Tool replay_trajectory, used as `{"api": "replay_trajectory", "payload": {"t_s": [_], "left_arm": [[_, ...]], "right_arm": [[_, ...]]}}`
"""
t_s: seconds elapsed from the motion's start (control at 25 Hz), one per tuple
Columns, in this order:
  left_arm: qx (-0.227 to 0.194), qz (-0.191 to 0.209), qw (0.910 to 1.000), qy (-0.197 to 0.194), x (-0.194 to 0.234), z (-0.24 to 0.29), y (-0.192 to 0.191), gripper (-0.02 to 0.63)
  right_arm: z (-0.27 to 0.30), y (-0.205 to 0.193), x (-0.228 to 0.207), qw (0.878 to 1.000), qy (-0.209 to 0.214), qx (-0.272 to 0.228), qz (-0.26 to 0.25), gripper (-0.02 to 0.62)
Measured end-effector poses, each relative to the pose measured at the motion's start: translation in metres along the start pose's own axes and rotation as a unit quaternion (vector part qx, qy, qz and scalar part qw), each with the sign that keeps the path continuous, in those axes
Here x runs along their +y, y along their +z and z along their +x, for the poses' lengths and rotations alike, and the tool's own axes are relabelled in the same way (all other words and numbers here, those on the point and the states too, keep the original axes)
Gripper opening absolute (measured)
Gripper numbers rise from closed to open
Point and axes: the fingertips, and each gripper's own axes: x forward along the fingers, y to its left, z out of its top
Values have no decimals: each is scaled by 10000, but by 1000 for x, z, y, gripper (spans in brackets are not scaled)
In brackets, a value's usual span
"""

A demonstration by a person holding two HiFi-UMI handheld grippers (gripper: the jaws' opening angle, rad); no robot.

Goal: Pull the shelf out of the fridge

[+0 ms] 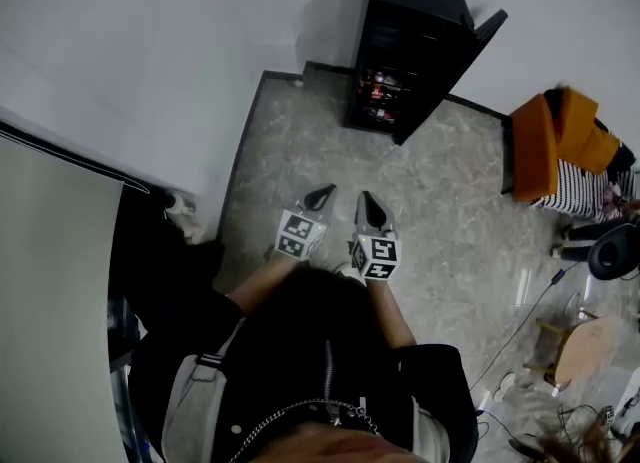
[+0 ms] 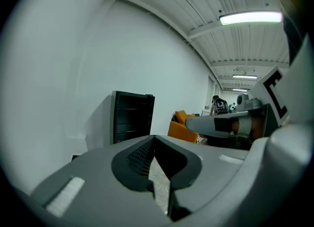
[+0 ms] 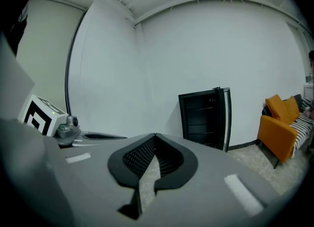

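Observation:
A small black fridge [image 1: 415, 46] stands against the far white wall with its door [image 1: 455, 76] swung open to the right. Inside it I see dark shelves [image 3: 201, 118] and some red items on a low shelf [image 1: 378, 91]. Both grippers are held side by side in front of the person, well short of the fridge. My left gripper [image 1: 320, 197] is shut with nothing in it. My right gripper [image 1: 372, 209] is shut and empty too. The fridge [image 2: 131, 117] shows ahead in the left gripper view, and the right gripper's body [image 2: 230, 123] crosses that view at right.
An orange armchair [image 1: 560, 141] with a striped cloth stands right of the fridge. Cables [image 1: 520, 331], a stool and other gear lie on the stone floor at lower right. A white screen or panel [image 1: 50, 291] stands at the left beside the person.

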Motion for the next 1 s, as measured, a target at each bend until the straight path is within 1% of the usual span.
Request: {"api": "replay_trajectory", "payload": {"t_s": [0.12,0.24,0.56,0.76,0.84,1.0], "left_arm": [[1,-2,10000,41,-14,8,3,11],[60,8,9999,118,-27,13,8,9],[138,26,9996,240,-68,19,-2,11],[193,126,9992,338,-72,19,-2,11],[208,172,9991,319,-73,19,-3,9],[179,92,9993,302,-80,22,-2,11]], "right_arm": [[-8,1,-14,10000,22,-11,32,3],[-15,1,-24,9999,129,-24,3,3],[-46,-9,-54,9997,259,0,12,3],[-60,-11,-73,9997,118,-78,194,3],[-63,-12,-75,9997,59,-101,229,3],[-68,-15,-80,9998,25,-48,176,3]]}}
